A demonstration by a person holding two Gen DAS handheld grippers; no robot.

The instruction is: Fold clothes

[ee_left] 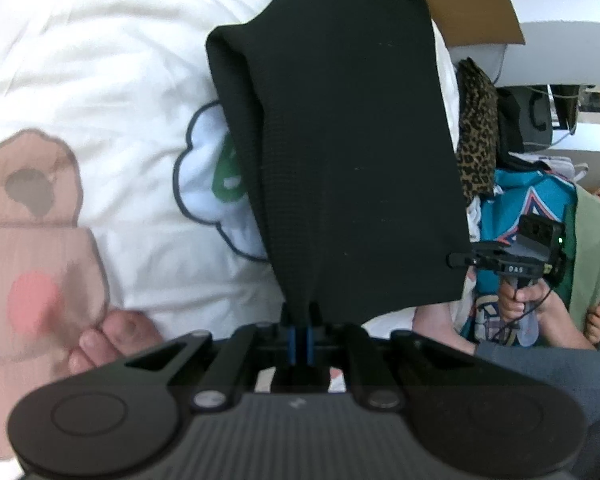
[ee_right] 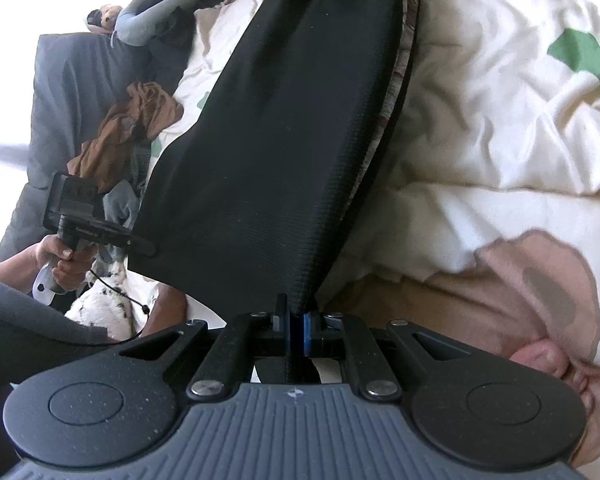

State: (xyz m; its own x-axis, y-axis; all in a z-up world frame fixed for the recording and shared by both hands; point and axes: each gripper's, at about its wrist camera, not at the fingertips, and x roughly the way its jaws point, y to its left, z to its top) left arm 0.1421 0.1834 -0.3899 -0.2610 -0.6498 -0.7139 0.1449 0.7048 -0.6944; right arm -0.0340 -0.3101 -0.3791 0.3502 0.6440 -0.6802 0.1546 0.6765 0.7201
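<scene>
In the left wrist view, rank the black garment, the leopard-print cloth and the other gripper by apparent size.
1. Black garment, nearest the camera.
2. Leopard-print cloth.
3. Right gripper, though it looks nearly as large as the cloth, so that order is unsure.

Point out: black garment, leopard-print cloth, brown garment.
black garment (ee_left: 340, 140): left wrist view, middle of the hanging panel.
leopard-print cloth (ee_left: 476, 132): left wrist view, centre of the spotted fabric at right.
brown garment (ee_right: 128, 132): right wrist view, middle of the crumpled heap at left.
</scene>
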